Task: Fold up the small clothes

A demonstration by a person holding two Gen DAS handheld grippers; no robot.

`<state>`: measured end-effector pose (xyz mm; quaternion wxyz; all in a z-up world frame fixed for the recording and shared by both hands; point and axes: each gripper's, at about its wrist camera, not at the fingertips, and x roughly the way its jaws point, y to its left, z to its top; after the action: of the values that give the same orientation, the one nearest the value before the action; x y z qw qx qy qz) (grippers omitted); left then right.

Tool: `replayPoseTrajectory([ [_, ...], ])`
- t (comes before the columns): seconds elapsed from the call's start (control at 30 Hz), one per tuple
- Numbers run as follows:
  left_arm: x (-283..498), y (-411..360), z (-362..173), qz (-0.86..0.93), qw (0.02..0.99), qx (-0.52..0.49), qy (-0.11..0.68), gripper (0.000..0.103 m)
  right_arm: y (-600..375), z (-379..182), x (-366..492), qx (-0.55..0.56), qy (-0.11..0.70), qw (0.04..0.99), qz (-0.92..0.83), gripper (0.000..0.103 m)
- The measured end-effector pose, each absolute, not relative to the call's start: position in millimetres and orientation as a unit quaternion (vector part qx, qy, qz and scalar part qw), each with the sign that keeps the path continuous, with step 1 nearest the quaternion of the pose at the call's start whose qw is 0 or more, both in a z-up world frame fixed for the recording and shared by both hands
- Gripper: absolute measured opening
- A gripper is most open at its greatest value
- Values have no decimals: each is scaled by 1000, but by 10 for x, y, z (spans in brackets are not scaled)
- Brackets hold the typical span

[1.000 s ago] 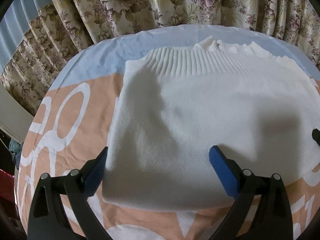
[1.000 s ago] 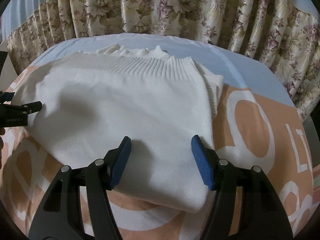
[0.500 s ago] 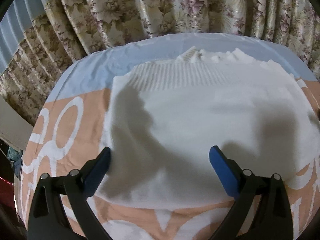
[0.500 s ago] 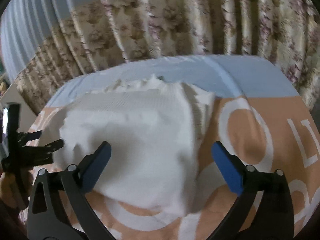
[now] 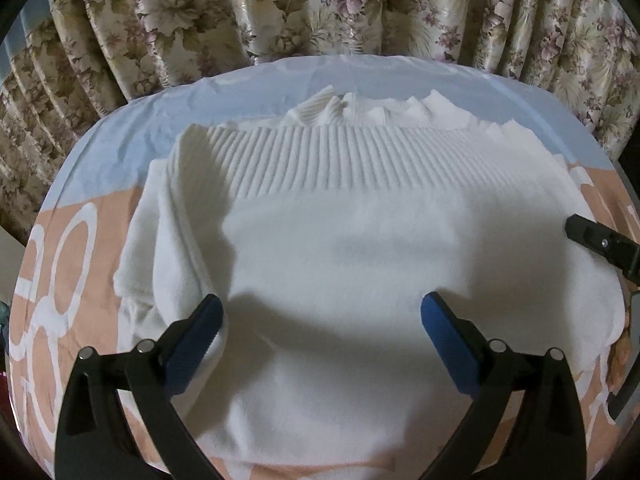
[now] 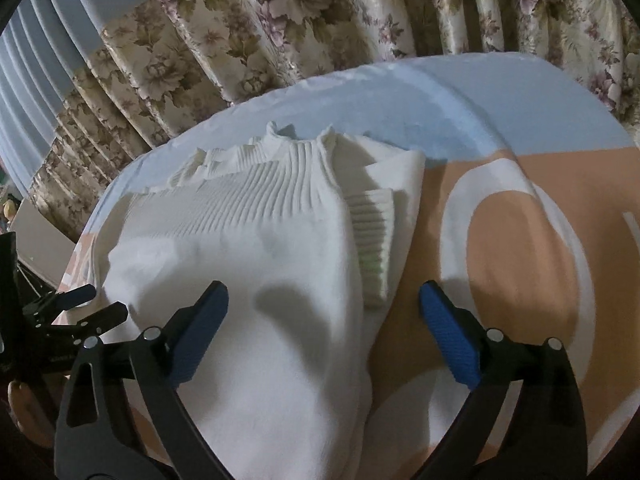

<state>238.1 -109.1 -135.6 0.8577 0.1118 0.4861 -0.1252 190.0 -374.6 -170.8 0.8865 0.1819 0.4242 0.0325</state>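
Sweater (image 5: 360, 264) — white knit, folded to a squat block — lies on the peach-and-blue sheet (image 6: 540, 240), ribbed hem turned toward the floral curtain (image 5: 320, 4). In the right wrist view a ribbed cuff (image 6: 374, 240) pokes out along the block's right edge, on top of a lower layer.

Left gripper (image 5: 322, 320): jaws spread wide over the near part of the sweater, nothing pinched. Its left pad sits at the bunched left edge, where loose layers are rucked into folds; I cannot tell whether it touches the cloth.

Right gripper (image 6: 324, 312): jaws spread almost fully and just starting to close; the sweater's right edge and a strip of bare sheet lie between the pads, neither pressed. Not holding.

Judgement: fold looks mostly made; what remains is tidying or a last fold.

Risks from here:
- Left edge is uneven. Closing the left jaws there may catch only the top layer — lifting would peel the stack open.
- The right gripper straddles cloth and sheet. Closing low could pinch the sheet along with the knit and drag the whole block.
- The cuff sits loose; any sweep along that side may pull it out and undo the sleeve fold.
- Soft, thick knit springs back: a fold released without pressing may relax open.
- The grippers stand near each other over one small block, so a crossing move could make them collide.
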Motion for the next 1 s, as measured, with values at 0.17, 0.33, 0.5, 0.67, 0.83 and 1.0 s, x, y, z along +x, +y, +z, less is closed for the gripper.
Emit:
replayPoseTrajectory([
  [0.17, 2397, -1114, -1396, -128, 855, 113, 490, 100, -3771, -1741, 1950, 192, 425, 883, 56, 95],
  [0.33, 2309, -1131, -1321, -150, 853, 102, 489, 100, -3684, -1732, 1883, 186, 439, 875, 86, 89],
  [0.5, 2334, -1135, -1427, -132, 856, 126, 485, 100, -3709, -1727, 1779, 205, 440, 868, 100, 86],
  [0.67, 2385, -1102, -1471, -135, 853, 112, 491, 101, -3843, -1751, 1854, 242, 434, 861, 104, 78],
  [0.83, 2326, -1240, -1393, -158, 850, 110, 490, 101, -3908, -1771, 1933, 267, 430, 856, 106, 69],
  [1.0, 2207, -1369, -1361, -181, 848, 131, 481, 101, -3905, -1769, 1964, 261, 438, 855, 99, 60],
])
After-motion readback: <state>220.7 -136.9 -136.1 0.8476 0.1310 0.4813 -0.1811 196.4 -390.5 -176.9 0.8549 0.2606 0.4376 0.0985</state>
